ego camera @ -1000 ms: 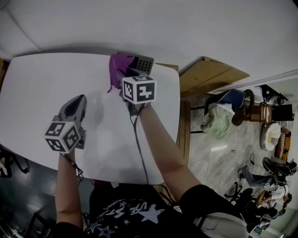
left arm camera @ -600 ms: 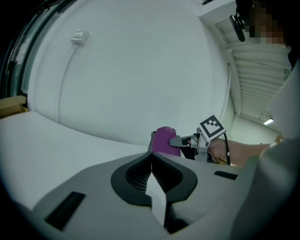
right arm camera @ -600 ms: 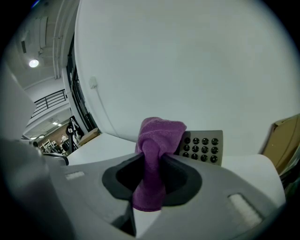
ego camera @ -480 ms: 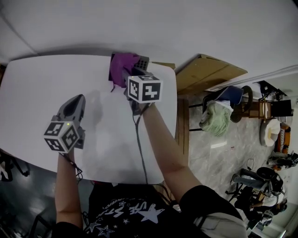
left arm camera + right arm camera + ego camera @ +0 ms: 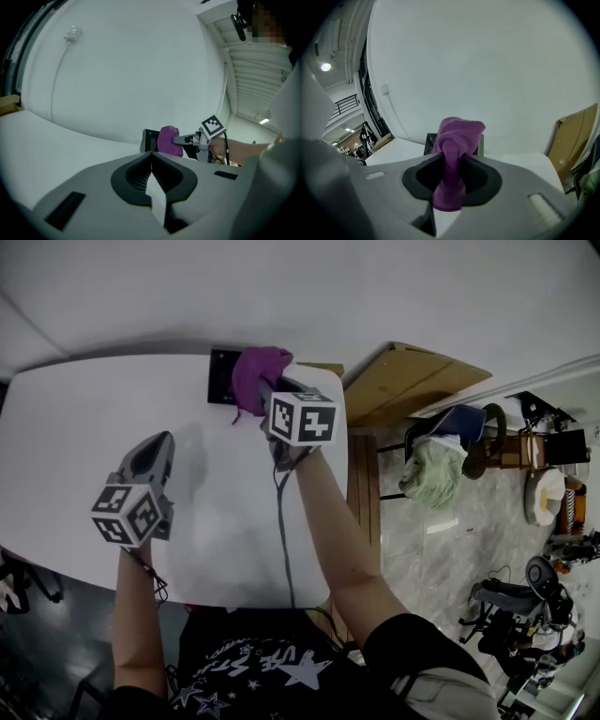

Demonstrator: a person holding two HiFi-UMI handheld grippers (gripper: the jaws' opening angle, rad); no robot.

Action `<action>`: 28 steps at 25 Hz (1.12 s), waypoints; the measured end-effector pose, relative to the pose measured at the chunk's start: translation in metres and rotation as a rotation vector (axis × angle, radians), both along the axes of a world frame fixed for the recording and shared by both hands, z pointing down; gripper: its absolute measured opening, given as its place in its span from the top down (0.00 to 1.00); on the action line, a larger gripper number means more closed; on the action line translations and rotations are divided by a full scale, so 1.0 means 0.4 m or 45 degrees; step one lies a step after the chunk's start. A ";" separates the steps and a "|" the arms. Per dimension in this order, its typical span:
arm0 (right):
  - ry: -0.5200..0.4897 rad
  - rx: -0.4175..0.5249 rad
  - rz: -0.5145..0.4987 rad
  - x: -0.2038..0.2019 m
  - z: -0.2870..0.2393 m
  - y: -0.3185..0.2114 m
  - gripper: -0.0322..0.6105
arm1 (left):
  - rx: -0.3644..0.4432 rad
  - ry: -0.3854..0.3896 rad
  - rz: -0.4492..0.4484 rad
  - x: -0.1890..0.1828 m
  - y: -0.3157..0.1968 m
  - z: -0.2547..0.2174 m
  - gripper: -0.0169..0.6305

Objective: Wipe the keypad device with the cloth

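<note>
At the table's (image 5: 56,427) far edge: one keypad device (image 5: 221,382), one purple cloth (image 5: 255,371) over its right end, clamped in the right gripper (image 5: 451,173); the left gripper (image 5: 152,171) (jaws together, empty) is nearer, left.

Two tools (image 5: 157,441) (image 5: 270,393), one cloth (image 5: 255,371), one keypad device (image 5: 222,388), one table (image 5: 66,437).

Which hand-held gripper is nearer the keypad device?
Right. The right hand-held gripper holds the cloth at the keypad device; the left hand-held gripper sits apart, nearer the person.
</note>
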State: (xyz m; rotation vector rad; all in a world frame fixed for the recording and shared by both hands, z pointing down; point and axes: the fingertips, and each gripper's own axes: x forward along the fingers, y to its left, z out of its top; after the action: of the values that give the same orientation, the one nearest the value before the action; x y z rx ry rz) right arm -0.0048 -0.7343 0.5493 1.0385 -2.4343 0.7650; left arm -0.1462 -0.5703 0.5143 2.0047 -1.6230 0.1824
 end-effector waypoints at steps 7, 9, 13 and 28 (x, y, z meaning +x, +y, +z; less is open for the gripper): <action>0.036 -0.025 0.036 0.076 0.027 0.004 0.80 | 0.007 0.009 0.022 0.043 -0.015 0.006 0.96; 0.041 -0.035 0.051 0.104 0.032 0.002 0.80 | 0.007 0.014 0.023 0.058 -0.020 0.007 0.96; 0.044 -0.050 0.068 0.151 0.050 0.004 0.80 | 0.008 0.023 0.013 0.085 -0.014 0.017 0.96; 0.029 -0.026 0.066 0.188 -0.002 0.092 0.80 | 0.033 0.004 0.003 0.104 0.075 -0.037 0.96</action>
State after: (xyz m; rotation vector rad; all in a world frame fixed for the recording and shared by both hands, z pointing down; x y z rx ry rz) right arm 0.0702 -0.6976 0.5484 1.1000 -2.3840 0.7886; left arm -0.1044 -0.5403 0.4994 2.0257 -1.6290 0.1600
